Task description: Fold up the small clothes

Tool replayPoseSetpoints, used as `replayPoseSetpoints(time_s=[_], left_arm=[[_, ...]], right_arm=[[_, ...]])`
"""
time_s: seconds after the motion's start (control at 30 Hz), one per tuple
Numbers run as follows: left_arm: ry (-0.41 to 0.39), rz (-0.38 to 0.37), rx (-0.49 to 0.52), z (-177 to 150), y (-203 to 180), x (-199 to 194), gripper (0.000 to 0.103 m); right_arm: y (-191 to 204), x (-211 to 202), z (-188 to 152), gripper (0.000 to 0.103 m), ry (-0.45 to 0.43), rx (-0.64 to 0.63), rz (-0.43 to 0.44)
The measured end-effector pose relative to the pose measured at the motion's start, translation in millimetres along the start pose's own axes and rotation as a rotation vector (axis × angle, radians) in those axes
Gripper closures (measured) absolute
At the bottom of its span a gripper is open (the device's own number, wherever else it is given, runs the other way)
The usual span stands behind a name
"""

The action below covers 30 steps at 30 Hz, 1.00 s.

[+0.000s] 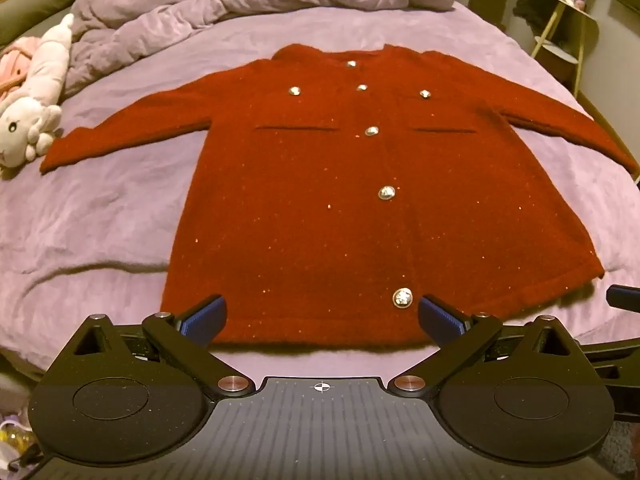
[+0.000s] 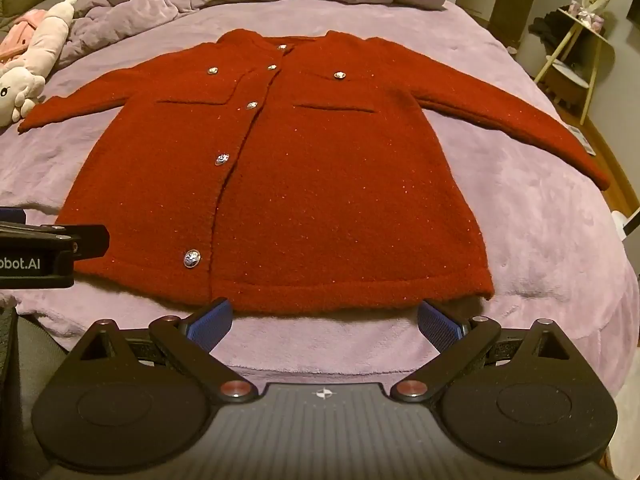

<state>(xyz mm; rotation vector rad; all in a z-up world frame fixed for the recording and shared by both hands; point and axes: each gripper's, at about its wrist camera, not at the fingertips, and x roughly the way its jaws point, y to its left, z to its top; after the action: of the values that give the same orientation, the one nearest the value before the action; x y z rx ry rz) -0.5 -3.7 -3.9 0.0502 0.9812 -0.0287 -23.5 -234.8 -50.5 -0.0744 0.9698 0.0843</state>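
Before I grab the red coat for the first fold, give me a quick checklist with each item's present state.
1. Coat spread flat on the bed, front up: ok.
2. Both sleeves stretched out to the sides: ok.
3. Front buttoned shut: ok, as far as the buttons show.
4. Left hand-held gripper open, nothing held: ok.
5. Right hand-held gripper open, nothing held: ok.
6. Plush toy clear of the left sleeve's cuff: cannot tell, it lies very close.
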Motion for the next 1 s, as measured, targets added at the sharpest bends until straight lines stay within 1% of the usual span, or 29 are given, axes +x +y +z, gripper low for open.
replayPoseSetpoints(time_s=[0.13,0.17,0.43,0.93,0.97,1.0], left_arm=[[-0.001,0.0,0.005,-2.8,-1.3,-1.9,0.0],[0.005,0.0,0.001,2.9,-1.4,-0.2,0.0],[0.01,-0.002,-0.003,2.9,-2.6,-0.2,0.0],[0.016,-0.007,-0.002,-4.2,-6.8,-2.2,0.0],[0.017,-0.007,-0.006,2.5,-4.8,2.8,0.0],[0.018,-0.007,-0.007,2.1,-4.9,3.2,0.0]], right_arm=[[-0.4,0.1,-0.1,0.004,0.002,0.002,0.001],[-0.3,0.3,0.1,0.004,0.002,0.0,0.002],[-0.3,-1.1,-0.1,0.004,-0.004,0.0,-0.002],[-1.0,-1.5,-0.2,0.004,-0.007,-0.002,-0.006],[-1.1,-1.4,-0.2,0.004,-0.007,-0.002,-0.006],[-1.2,-1.4,-0.3,0.004,-0.008,-0.002,-0.006]])
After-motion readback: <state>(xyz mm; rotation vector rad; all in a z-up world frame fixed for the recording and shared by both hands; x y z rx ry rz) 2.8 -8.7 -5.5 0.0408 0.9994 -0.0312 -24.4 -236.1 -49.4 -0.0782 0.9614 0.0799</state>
